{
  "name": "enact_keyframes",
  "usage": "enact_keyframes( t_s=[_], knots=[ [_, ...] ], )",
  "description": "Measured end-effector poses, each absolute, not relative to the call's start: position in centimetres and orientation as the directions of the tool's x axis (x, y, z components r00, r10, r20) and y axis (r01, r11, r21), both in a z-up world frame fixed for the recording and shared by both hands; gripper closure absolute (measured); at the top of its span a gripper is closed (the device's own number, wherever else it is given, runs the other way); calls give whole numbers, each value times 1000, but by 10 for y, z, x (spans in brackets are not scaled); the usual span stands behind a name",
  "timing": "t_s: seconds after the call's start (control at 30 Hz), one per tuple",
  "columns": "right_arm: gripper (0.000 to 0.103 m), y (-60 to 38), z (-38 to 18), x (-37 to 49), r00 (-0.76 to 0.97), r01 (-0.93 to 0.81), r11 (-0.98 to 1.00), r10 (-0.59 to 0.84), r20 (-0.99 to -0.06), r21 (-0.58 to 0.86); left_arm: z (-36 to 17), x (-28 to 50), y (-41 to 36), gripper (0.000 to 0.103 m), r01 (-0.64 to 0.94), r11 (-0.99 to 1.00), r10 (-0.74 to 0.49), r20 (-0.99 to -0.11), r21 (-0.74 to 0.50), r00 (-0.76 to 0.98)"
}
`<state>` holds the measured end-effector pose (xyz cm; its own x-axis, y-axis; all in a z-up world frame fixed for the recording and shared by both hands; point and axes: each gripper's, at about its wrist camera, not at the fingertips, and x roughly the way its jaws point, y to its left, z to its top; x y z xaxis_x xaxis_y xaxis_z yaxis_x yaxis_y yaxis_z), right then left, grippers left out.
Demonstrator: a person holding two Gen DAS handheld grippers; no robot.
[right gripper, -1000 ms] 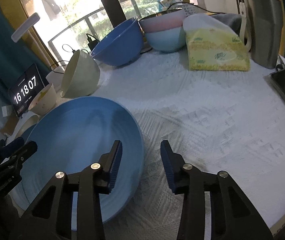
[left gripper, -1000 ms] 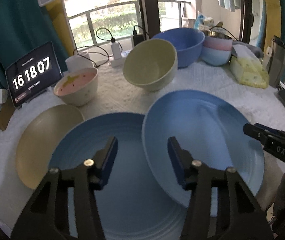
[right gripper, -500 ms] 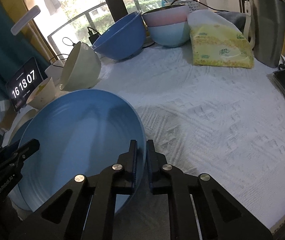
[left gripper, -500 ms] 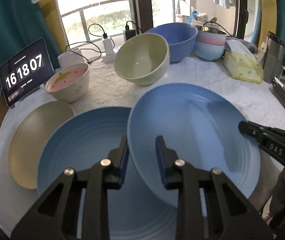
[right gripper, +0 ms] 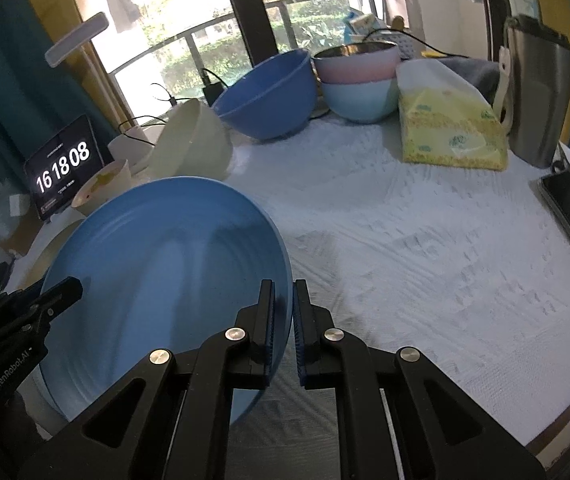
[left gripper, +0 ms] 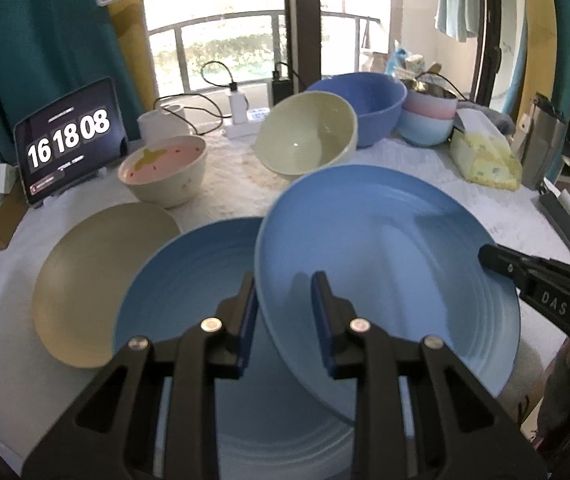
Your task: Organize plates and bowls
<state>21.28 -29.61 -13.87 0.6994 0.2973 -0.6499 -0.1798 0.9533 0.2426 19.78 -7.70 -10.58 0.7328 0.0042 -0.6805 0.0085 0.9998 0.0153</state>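
A light blue plate (left gripper: 385,260) hangs tilted just above the table, partly over a darker blue plate (left gripper: 189,320) that lies flat. My left gripper (left gripper: 283,316) is shut on the light plate's left rim, one pad under the edge and one inside. In the right wrist view my right gripper (right gripper: 283,320) is shut on the same plate (right gripper: 165,280) at its right rim. Each gripper also shows in the other's view, the right gripper (left gripper: 497,260) at the far rim and the left gripper (right gripper: 65,292) at the lower left. A beige plate (left gripper: 93,280) lies to the left.
Behind stand a pink-lined bowl (left gripper: 163,172), a tilted cream bowl (left gripper: 305,136), a big blue bowl (left gripper: 365,96) and stacked pink and pale blue bowls (left gripper: 425,120). A tissue pack (right gripper: 453,132), a metal jug (right gripper: 537,92) and a clock tablet (left gripper: 69,136) ring the white tablecloth (right gripper: 405,240).
Both grippers went from open to shut on the light blue plate's rim. The plate then rose off the cloth, tilted, and shifted further over the darker blue plate.
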Motion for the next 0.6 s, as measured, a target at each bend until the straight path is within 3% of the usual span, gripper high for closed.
enact_keyframes(
  t_s=[0.6],
  knots=[
    [93,-224,-130,206,668,-276,938,345,-659,211,-103,167,-14,75,-107,994,100,-646,28,757]
  ],
)
